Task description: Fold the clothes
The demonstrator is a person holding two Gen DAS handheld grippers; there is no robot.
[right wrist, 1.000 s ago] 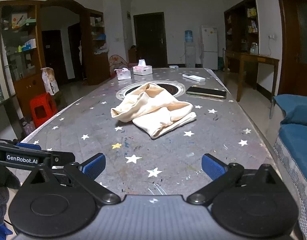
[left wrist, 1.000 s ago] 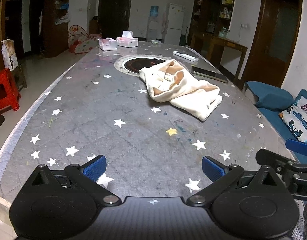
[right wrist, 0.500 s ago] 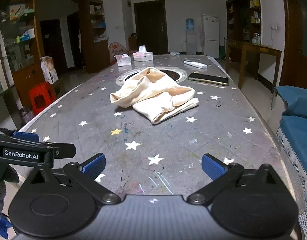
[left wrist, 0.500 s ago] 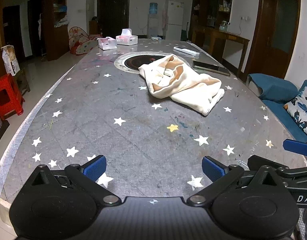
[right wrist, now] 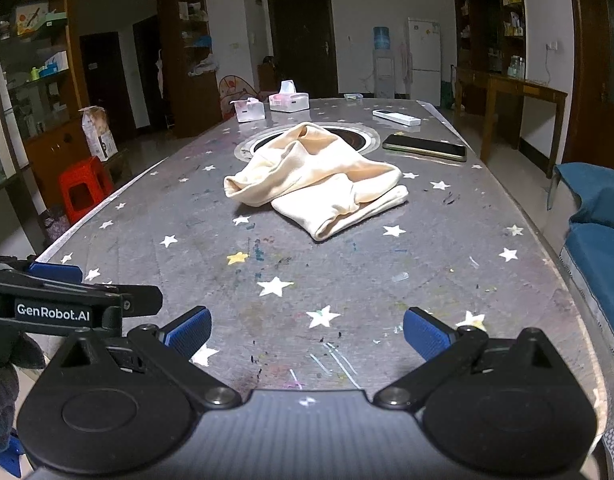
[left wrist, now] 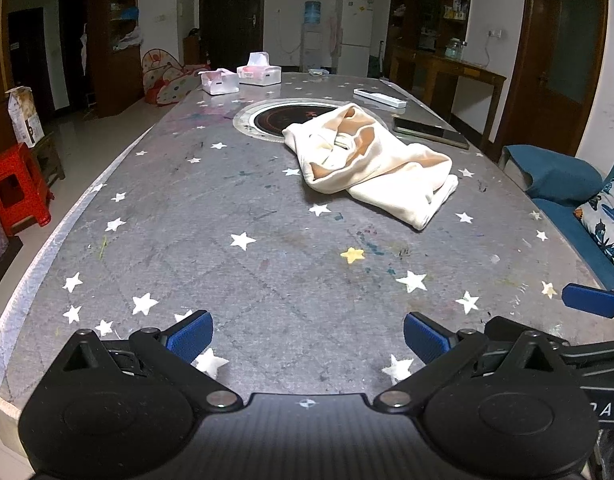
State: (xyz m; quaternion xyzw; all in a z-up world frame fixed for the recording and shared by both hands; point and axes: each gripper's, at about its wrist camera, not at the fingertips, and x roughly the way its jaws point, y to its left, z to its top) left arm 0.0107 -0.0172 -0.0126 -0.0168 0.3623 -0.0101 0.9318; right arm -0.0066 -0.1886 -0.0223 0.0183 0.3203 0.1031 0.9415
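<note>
Both my grippers, left (left wrist: 305,330) and right (right wrist: 305,330), had crept closer to the crumpled cream garment (left wrist: 369,164) lying mid-tabletop (left wrist: 179,220), well ahead. Jaws gaped wide, holding nothing; folding hadn't begun.

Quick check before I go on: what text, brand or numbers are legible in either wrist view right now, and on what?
"GenRobot.AI": white print on the black body of the left gripper, seen in the right wrist view.
"DAS": partial white letters, cut by the frame edge, on the right gripper, seen in the left wrist view.
Paper bag on the floor, tissue boxes and shelf packages: print too small or blurred to read.
</note>
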